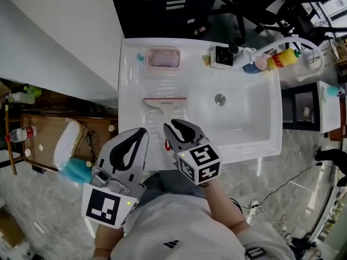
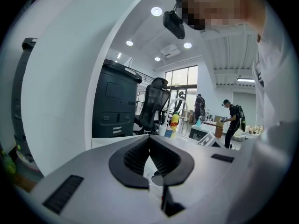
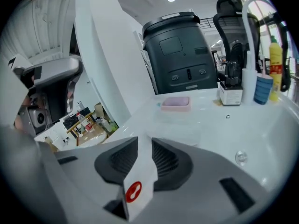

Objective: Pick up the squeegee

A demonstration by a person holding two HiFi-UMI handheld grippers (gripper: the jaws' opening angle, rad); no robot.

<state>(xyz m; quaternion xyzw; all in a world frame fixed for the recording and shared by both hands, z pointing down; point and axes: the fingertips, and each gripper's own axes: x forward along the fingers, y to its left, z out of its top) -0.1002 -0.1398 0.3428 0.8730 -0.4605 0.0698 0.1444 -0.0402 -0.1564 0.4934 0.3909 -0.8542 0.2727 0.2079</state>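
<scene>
Seen from the head camera, the squeegee (image 1: 165, 105) lay on the ribbed drainboard of a white sink (image 1: 255, 145), its red-edged blade towards a pink soap dish (image 1: 164, 58) and its handle towards the person. The right hand-held gripper (image 1: 172, 125) reached over the handle's end, with the left hand-held gripper (image 1: 142, 130) just beside it. The left gripper view showed the left hand-held gripper (image 2: 149, 139) clenched on nothing. In the right gripper view, the right hand-held gripper (image 3: 145, 140) stood released, the squeegee's (image 3: 139, 183) white handle between its parted jaws.
</scene>
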